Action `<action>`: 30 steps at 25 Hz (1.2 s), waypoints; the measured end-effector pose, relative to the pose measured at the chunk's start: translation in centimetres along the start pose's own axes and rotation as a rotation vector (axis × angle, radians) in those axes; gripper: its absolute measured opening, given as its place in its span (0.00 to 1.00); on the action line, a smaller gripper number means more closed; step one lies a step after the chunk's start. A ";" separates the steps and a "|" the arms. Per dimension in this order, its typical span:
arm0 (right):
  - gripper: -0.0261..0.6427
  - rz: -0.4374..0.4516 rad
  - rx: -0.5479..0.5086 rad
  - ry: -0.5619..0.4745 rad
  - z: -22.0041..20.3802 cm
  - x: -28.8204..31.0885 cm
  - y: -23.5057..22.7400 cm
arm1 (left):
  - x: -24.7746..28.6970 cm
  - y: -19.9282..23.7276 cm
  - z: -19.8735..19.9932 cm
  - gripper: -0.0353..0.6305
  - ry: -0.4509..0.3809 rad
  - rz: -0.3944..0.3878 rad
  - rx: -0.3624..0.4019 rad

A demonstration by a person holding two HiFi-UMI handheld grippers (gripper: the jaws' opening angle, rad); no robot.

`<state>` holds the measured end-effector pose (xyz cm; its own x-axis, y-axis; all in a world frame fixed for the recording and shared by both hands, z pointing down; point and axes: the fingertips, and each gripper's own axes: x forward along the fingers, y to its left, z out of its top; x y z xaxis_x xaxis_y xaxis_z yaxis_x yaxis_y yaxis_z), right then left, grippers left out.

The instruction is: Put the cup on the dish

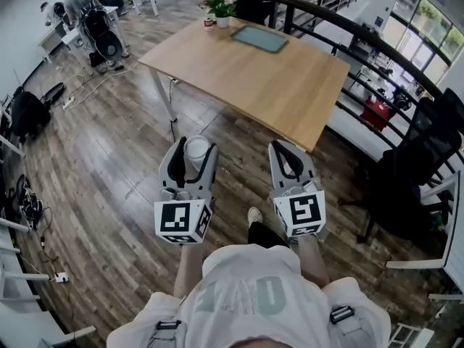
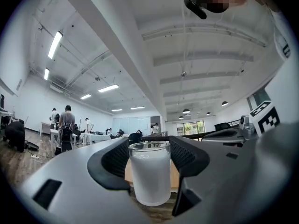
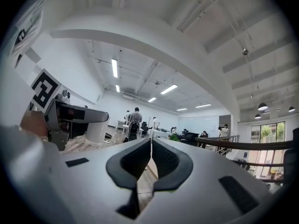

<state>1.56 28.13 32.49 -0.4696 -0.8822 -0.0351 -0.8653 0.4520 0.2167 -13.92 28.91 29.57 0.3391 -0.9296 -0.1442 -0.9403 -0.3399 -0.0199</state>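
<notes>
The left hand-held gripper (image 1: 196,146) is clamped on the cup (image 2: 149,174). The cup is a cloudy white glass. It stands up straight between the two jaws, with its open top facing up. One dark pad presses on each side of it. It is up in the air over the wood floor, not over the worktop (image 1: 254,85) yet.

The right hand-held gripper (image 1: 288,151) is just beside the left one. Its jaws are together and nothing is in them.

The dish (image 1: 259,38) is green and flat. It lies at the far end of the worktop, well apart from the cup, ahead and a bit to the right. I think the left one must carry the cup forward over the worktop and keep it straight up.
</notes>
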 end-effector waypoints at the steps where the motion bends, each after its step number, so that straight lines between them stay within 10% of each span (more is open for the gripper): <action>1: 0.07 0.011 -0.004 -0.006 0.0 0.4 -0.2 | 0.4 0.0 0.1 0.46 -0.007 0.000 0.001; 30: 0.07 0.124 -0.101 -0.161 2.6 23.4 -15.4 | 26.0 7.5 1.6 0.46 -0.112 0.093 0.065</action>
<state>3.47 0.88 25.74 -0.6000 -0.7846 -0.1560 -0.7813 0.5328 0.3252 -12.21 2.42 24.06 0.2488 -0.9335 -0.2581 -0.9686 -0.2402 -0.0650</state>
